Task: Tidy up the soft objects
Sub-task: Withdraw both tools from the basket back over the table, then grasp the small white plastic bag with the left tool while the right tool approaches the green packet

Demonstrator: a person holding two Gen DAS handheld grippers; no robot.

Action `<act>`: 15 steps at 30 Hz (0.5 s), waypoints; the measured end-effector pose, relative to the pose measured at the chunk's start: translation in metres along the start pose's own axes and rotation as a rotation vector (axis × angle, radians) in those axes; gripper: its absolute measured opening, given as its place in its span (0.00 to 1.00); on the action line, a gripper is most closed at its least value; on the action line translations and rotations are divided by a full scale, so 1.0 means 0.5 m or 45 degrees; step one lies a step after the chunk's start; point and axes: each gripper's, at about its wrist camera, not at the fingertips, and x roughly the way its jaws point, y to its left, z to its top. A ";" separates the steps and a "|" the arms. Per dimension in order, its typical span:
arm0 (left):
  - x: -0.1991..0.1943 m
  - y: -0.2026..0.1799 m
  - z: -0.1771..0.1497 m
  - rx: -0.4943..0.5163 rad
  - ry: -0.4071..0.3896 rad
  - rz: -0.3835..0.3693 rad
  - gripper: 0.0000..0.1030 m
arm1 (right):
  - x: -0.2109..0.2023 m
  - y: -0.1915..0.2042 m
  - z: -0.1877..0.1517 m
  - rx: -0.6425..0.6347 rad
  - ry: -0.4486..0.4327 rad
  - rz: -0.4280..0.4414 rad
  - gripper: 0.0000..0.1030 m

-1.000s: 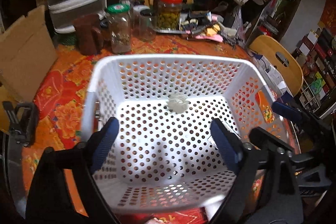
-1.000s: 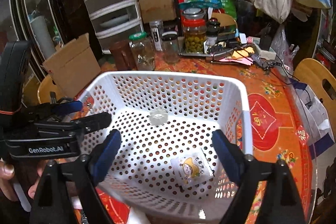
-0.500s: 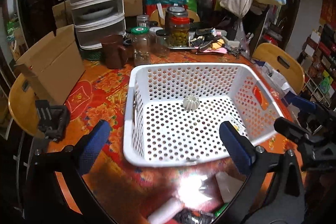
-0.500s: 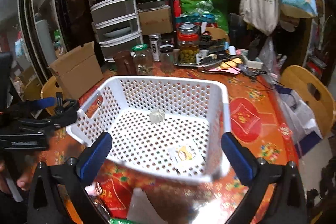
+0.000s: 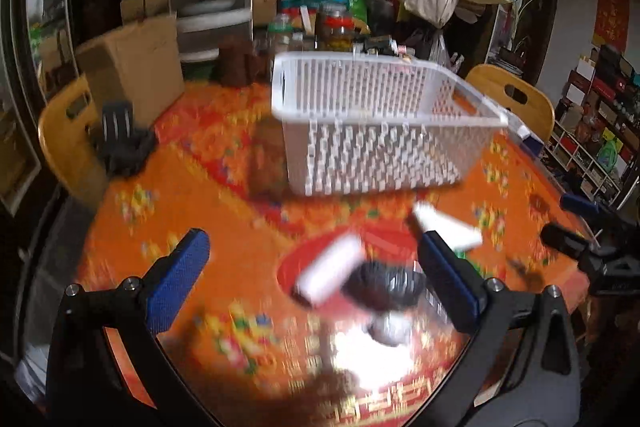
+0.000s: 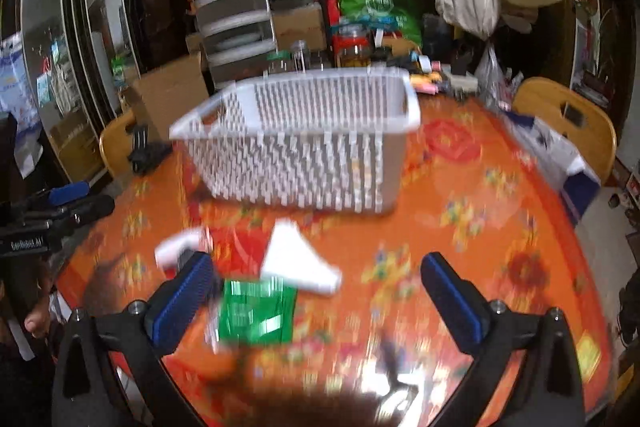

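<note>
A white perforated basket (image 5: 372,131) stands on the orange flowered table (image 5: 200,227); it also shows in the right wrist view (image 6: 304,147). In front of it lie a white roll (image 5: 330,269), a white packet (image 5: 448,227), a dark bundle (image 5: 386,287) and, in the right wrist view, a green packet (image 6: 256,311) and the white packet (image 6: 298,261). My left gripper (image 5: 316,275) is open and empty above the roll. My right gripper (image 6: 320,291) is open and empty above the packets. Both views are blurred by motion.
Glass jars (image 5: 336,27), a cardboard box (image 5: 132,63) and a plastic drawer unit (image 6: 232,23) stand behind the basket. Wooden chairs (image 6: 568,119) flank the table. A black clamp (image 5: 120,143) sits at the left edge. A dark brown thing (image 6: 320,407) lies at the near edge.
Both grippers have pulled back and lowered from over the basket toward the table's near side. The soft items in front of the basket have come into view.
</note>
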 end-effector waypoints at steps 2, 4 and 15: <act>0.002 0.001 -0.042 -0.009 0.017 -0.026 1.00 | 0.001 0.007 -0.040 0.018 0.011 -0.008 1.00; 0.002 -0.004 -0.068 -0.013 0.017 -0.033 1.00 | 0.001 0.012 -0.073 0.053 0.017 0.030 1.00; 0.056 -0.048 -0.176 0.040 0.068 -0.112 0.99 | 0.024 0.030 -0.124 0.107 0.016 0.127 0.82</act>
